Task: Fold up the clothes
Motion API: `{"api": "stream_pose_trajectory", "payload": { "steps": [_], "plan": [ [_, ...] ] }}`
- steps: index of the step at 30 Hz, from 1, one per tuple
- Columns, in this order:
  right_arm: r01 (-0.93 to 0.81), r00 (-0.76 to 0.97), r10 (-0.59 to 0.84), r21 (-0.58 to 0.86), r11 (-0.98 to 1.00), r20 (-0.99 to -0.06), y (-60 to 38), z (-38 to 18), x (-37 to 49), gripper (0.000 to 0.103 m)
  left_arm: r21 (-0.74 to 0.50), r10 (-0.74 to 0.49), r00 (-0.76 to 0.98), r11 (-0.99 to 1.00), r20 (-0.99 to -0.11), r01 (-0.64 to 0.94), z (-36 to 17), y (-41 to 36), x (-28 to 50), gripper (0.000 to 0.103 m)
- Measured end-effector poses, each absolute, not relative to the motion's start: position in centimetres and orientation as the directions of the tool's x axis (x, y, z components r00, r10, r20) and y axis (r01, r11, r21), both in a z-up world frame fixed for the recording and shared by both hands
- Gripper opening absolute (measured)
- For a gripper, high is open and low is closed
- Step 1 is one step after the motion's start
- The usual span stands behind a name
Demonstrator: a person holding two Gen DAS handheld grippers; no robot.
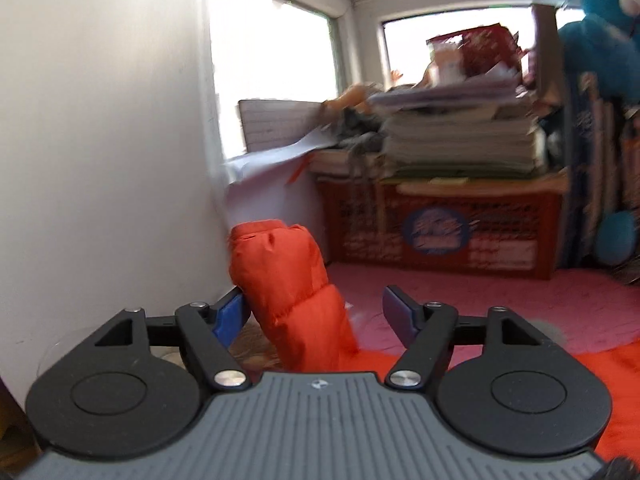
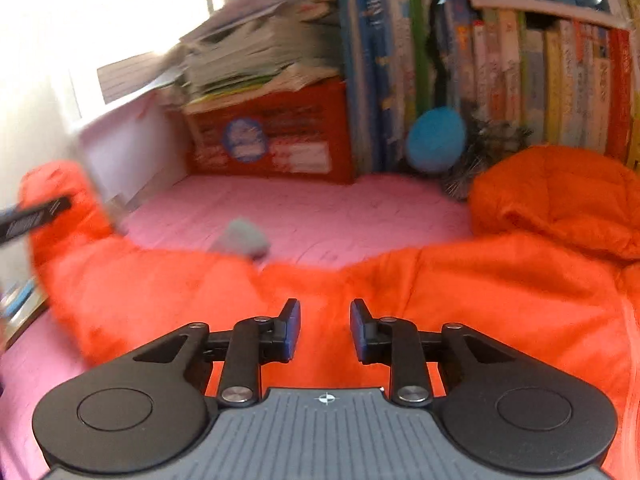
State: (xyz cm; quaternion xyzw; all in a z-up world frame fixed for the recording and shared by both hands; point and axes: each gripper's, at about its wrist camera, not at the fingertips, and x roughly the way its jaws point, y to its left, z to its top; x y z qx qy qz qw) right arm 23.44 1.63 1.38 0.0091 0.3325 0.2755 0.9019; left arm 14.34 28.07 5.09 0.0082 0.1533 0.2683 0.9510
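An orange puffer jacket (image 2: 460,292) lies spread on a pink bed cover (image 2: 304,212). Its hood (image 2: 560,200) bulges at the right. One sleeve (image 1: 288,280) stands up between the fingers of my left gripper (image 1: 316,312), which is open wide; the sleeve leans on the left blue pad (image 1: 230,314) and stays clear of the right one. In the right wrist view that sleeve (image 2: 52,216) shows at the far left with the left gripper's finger (image 2: 32,218) beside it. My right gripper (image 2: 325,328) is open and empty, just above the jacket's body.
A white wall (image 1: 100,140) is close on the left. At the back stand a red crate (image 1: 460,232) topped with stacked papers (image 1: 456,136), a row of books (image 2: 520,80) and a blue plush toy (image 2: 436,140). A small grey item (image 2: 242,238) lies on the cover.
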Motion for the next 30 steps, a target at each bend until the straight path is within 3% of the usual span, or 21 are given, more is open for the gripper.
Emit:
{"api": "stream_pose_trajectory", "payload": {
  "steps": [5, 9, 12, 15, 17, 19, 23, 27, 30],
  "plan": [
    [-0.551, 0.593, 0.515, 0.155, 0.820, -0.619, 2.8, 0.8, 20.8, 0.029, 0.106, 0.358, 0.876, 0.933, -0.322, -0.343, 5.7, 24.1, 14.2, 0.072],
    [-0.551, 0.554, 0.603, 0.291, 0.782, -0.574, 0.4, 1.5, 19.2, 0.029, 0.146, 0.217, 0.902, 0.974, -0.373, -0.174, 4.9, 20.4, 14.6, 0.073],
    [-0.548, 0.566, 0.603, 0.289, 0.785, -0.563, -0.4, 0.8, 18.3, 0.029, 0.169, 0.111, 0.903, 0.985, -0.414, -0.043, 4.2, 17.7, 14.8, 0.073],
    [-0.524, 0.561, 0.613, 0.334, 0.783, -0.556, -1.2, -0.2, 18.5, 0.029, 0.186, 0.005, 0.890, 0.979, -0.457, 0.089, 3.6, 15.0, 15.1, 0.060],
    [-0.515, 0.558, 0.626, 0.365, 0.776, -0.545, -1.6, -0.4, 18.7, 0.029, 0.158, -0.054, 0.849, 0.974, -0.526, 0.160, 2.7, 14.2, 15.9, 0.042],
    [-0.510, 0.552, 0.635, 0.383, 0.770, -0.541, -1.8, -0.6, 18.8, 0.029, 0.112, -0.103, 0.797, 0.971, -0.595, 0.209, 1.7, 13.9, 17.1, 0.034],
    [-0.506, 0.543, 0.643, 0.401, 0.764, -0.540, -2.0, -0.8, 19.1, 0.029, 0.157, -0.011, 0.766, 0.977, -0.642, 0.146, -0.3, 13.4, 20.2, 0.032],
    [-0.505, 0.535, 0.653, 0.417, 0.756, -0.535, -2.1, -0.9, 19.1, 0.029, 0.238, 0.095, 0.784, 0.969, -0.614, 0.070, -1.5, 13.1, 23.6, 0.032],
    [-0.509, 0.532, 0.656, 0.417, 0.753, -0.535, -2.1, -0.9, 19.1, 0.030, 0.215, 0.106, 0.780, 0.976, -0.617, 0.038, -1.5, 13.3, 25.6, 0.032]
  ]
}}
